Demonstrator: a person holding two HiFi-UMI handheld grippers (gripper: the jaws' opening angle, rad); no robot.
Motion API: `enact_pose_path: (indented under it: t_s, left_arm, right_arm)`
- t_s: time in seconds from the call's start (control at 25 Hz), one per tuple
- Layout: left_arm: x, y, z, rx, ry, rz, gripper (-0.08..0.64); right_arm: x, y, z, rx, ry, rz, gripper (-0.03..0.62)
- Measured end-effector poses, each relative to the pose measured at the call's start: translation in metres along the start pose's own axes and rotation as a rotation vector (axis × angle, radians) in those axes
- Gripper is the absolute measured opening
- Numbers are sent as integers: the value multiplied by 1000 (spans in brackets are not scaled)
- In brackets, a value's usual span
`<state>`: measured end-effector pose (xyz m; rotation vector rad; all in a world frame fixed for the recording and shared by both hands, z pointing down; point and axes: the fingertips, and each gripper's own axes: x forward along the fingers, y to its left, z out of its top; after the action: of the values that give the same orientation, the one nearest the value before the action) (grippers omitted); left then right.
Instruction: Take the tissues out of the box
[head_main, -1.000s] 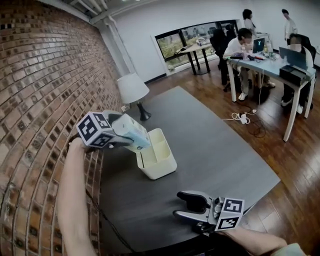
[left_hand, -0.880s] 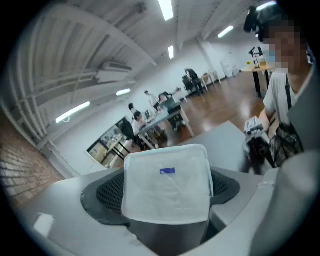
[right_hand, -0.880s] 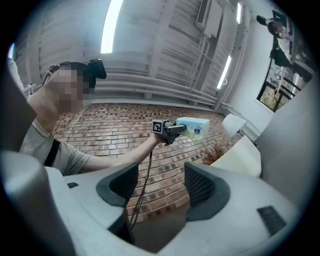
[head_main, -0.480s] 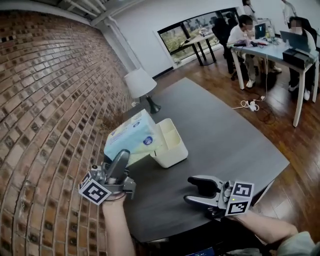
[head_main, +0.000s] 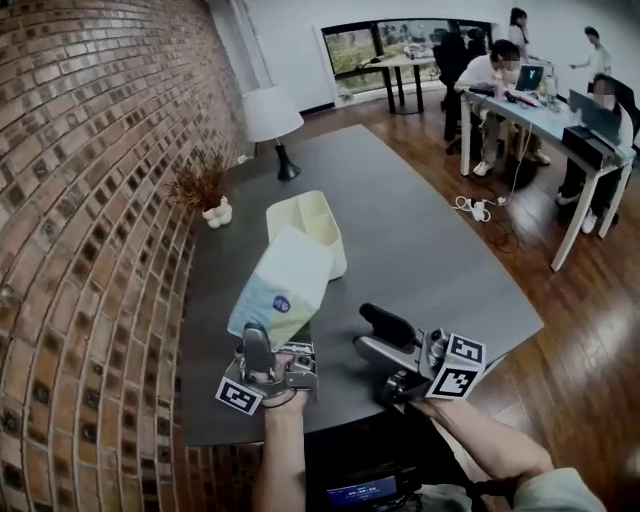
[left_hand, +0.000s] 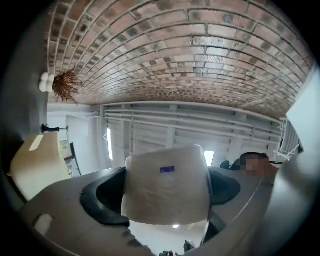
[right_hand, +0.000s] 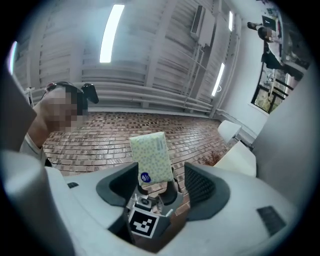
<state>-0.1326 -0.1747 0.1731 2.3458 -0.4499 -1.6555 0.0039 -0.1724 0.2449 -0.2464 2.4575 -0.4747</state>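
Left gripper is clamped on the lower end of the tissue pack; the left gripper view shows both pads pressed against the pack's sides.

Change over the last second: the pack was up high on the left, right over the cream box. It is now down by the near edge of the table, standing up out of the gripper and leaning toward the box.

The pack is clear of the box, on its near side. Whether its top touches the box rim can't be told from the head view.

Right gripper has its jaws apart with nothing between them. It sits near right, aimed at the pack, and has moved in closer to it.

Judgement: extraction is basically done. What remains is setting the pack on the table and releasing, or handing it to the right gripper.
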Motion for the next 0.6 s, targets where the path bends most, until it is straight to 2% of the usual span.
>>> enact_pose_path:
  t_s: [0.2,0.28,0.6]
  left_arm:
    - [-38,5,18,-56,-189,-46,469]
    - [-43,10,20,-78,-226,-37,469]
    - [-36,12,2,-33,-130,-19,469]
  right_arm:
    - [-3,-2,0,22,-4,-11,302]
    - [-4,-2,1,22,1,-15,302]
    - [-7,1,3,-12,6,-13,302]
